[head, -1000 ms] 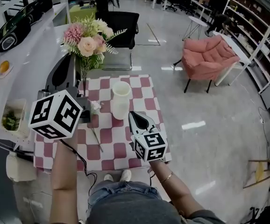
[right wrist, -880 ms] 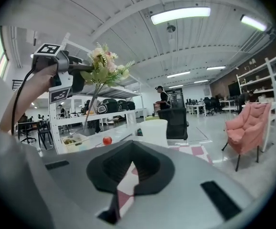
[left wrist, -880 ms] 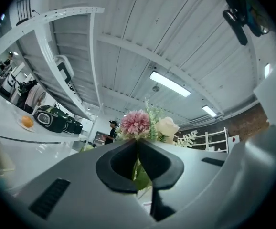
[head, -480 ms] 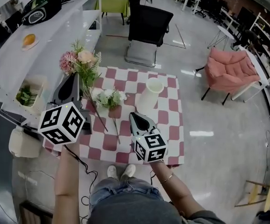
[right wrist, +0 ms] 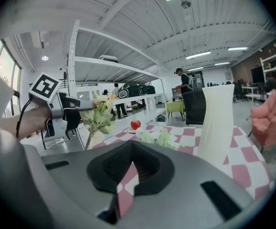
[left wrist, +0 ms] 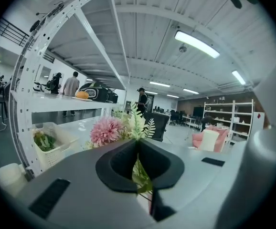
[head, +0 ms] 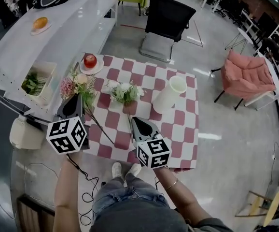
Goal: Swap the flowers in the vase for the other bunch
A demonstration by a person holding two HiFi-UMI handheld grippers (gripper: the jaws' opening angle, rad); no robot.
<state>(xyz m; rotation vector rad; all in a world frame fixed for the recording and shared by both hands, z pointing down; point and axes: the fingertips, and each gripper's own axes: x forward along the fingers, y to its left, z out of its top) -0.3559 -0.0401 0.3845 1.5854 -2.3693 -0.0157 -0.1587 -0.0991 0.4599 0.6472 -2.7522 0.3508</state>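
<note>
Checked red-and-white cloth covers a low table, grey polished floor all round. White shelving runs along the left, a black chair stands past the far edge, and a pink armchair sits off to the right.

- White vase: upright on the right half of the cloth, mouth up. Both bunches are outside it.
- White bunch: lying flat mid-cloth, left of the vase and apart from it, heads toward the far side, stems toward the person.
- Pink bunch: held at the cloth's left edge. In the left gripper view the pink bloom and a fern sprig rise just past the jaw tips.
- Left gripper: jaws clamped on the green stems of the pink bunch. Stems trail back over the cloth toward the person; I cannot tell whether their ends touch it.
- Right gripper: jaws together, nothing between them, only cloth showing through the slit. It sits over the near middle of the cloth, pointing toward the white bunch and clear of it.
- Red apple on a small plate at the far left corner.
- White basket of greens on the low shelf beside the table.
</note>
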